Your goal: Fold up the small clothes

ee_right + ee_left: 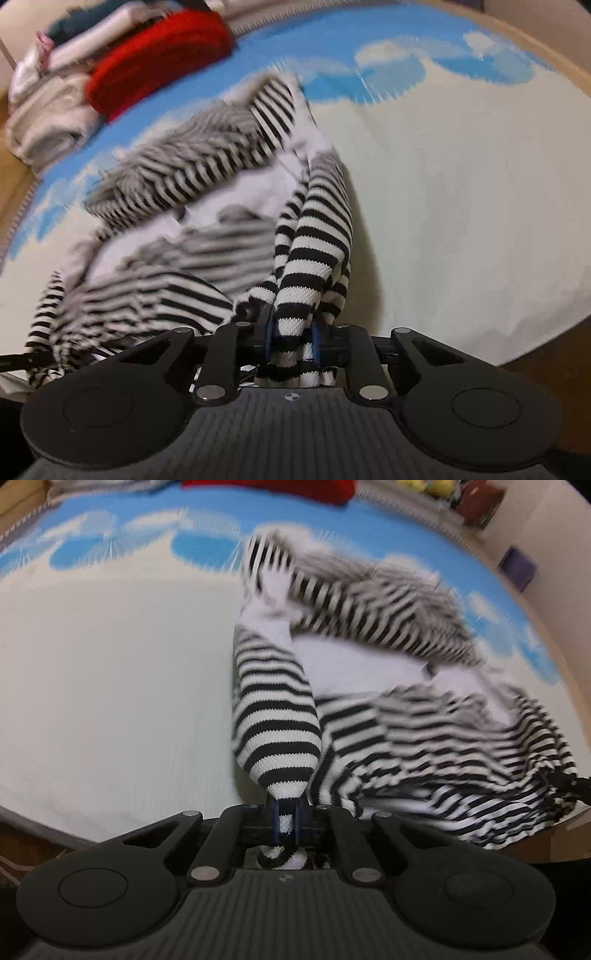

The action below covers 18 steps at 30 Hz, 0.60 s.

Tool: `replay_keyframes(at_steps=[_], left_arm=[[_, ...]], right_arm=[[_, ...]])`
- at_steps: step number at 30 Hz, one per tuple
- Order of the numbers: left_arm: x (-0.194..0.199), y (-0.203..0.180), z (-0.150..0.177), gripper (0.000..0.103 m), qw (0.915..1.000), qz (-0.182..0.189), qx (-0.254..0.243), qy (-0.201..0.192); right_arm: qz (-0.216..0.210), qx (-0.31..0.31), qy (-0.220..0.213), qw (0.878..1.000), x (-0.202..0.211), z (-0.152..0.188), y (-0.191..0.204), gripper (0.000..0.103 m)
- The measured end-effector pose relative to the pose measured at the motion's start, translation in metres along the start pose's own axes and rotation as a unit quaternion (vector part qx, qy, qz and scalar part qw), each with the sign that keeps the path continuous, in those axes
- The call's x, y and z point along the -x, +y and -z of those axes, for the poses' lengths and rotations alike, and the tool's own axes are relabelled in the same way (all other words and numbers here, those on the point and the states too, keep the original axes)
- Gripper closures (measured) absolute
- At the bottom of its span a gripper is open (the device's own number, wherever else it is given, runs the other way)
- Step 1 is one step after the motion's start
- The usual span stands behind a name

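Striped knit garment (388,709) at the moment of a two-point lift above a blue-and-white cloud-print mat (110,657). The left hand-held gripper (286,821) is closed on a bunched striped end of the garment, seemingly a sleeve; the right hand-held gripper (291,343) is clamped on a thicker gather of the same cloth, so its jaws stand slightly wider. The body of the garment hangs between the two grips and trails onto the mat, with a plain white panel showing among the stripes. Judged from its drape, the fabric is light, soft and stretchy, neither slippery nor fragile; it sags and twists freely, so holds near hems or sleeve ends should give the most control, and a pinch of several layers may shed one. Beyond the garment, at the far edge of the mat, lie a red knit item (159,55) and a pile of pale folded clothes (48,122). On the side of the garment away from that pile the mat lies bare and offers room for spreading. The near edge of the mat lies close below both grippers.
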<state>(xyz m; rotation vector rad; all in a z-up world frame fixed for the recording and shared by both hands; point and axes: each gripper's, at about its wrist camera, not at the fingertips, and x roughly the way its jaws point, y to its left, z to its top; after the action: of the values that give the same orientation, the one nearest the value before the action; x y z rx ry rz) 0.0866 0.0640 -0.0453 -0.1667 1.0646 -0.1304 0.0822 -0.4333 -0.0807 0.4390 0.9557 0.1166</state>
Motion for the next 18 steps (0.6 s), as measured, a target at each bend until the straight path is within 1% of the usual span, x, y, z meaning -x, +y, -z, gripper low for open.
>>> replay_keyframes(at_steps=[3, 5, 8, 10, 12, 13, 15, 17, 18], left_arm=[[0.037, 0.001, 0.0, 0.096, 0.9988, 0.037, 0.013, -0.029], [0.066, 0.0, 0.001, 0.096, 0.9973, 0.057, 0.016, -0.044], [0.115, 0.0, 0.013, 0.096, 0.9935, 0.086, 0.01, -0.074], [0.137, 0.001, 0.02, 0.096, 0.9903, 0.102, 0.01, -0.093], [0.138, 0.001, 0.019, 0.096, 0.9902, 0.101, 0.016, -0.096], [0.131, 0.003, 0.017, 0.096, 0.9907, 0.097, 0.016, -0.094], [0.116, 0.006, 0.011, 0.096, 0.9938, 0.078, 0.023, -0.076], [0.105, 0.012, 0.001, 0.096, 0.9938, 0.08, 0.035, -0.068], [0.102, 0.014, -0.005, 0.096, 0.9936, 0.082, 0.038, -0.068]], right_arm=[[-0.033, -0.009, -0.035, 0.999, 0.035, -0.008, 0.001, 0.09], [-0.06, -0.019, -0.055, 0.996, 0.068, -0.011, -0.002, 0.096], [-0.098, -0.018, -0.086, 0.991, 0.119, -0.012, -0.003, 0.096], [-0.124, -0.018, -0.109, 0.986, 0.154, -0.008, -0.006, 0.097], [-0.136, -0.013, -0.125, 0.983, 0.176, -0.006, -0.008, 0.097], [-0.136, -0.013, -0.128, 0.982, 0.178, -0.006, -0.008, 0.097], [-0.127, -0.012, -0.125, 0.984, 0.169, -0.009, -0.01, 0.097], [-0.114, -0.033, -0.111, 0.987, 0.152, -0.016, -0.013, 0.097], [-0.116, -0.049, -0.107, 0.986, 0.146, -0.021, -0.016, 0.097]])
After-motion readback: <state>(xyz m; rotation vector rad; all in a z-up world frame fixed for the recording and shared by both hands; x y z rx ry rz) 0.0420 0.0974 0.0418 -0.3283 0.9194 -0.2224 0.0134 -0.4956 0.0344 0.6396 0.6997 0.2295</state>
